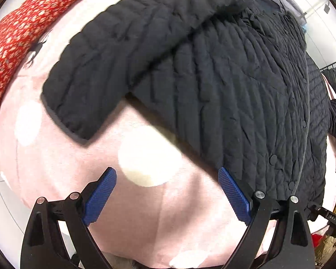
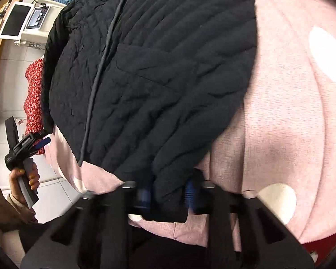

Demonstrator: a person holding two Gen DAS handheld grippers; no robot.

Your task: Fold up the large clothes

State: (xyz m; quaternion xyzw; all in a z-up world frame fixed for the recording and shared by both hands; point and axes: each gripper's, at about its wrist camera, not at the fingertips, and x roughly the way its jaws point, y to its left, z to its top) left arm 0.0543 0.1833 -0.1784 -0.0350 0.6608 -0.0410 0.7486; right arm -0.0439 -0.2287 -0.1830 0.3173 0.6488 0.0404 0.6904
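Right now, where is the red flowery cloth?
In the left wrist view the red flowery cloth lies at the upper left on the pink dotted blanket, left of the black jacket's sleeve.

left tongs (image 1: 166, 192) — jaws spread wide (nothing between) | right tongs (image 2: 168, 194) — clamped on fabric

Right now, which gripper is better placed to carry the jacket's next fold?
Right. The right gripper is already shut on the black quilted jacket at its hem, over the pink dotted blanket. The left gripper hangs open beside the jacket, gripping nothing.
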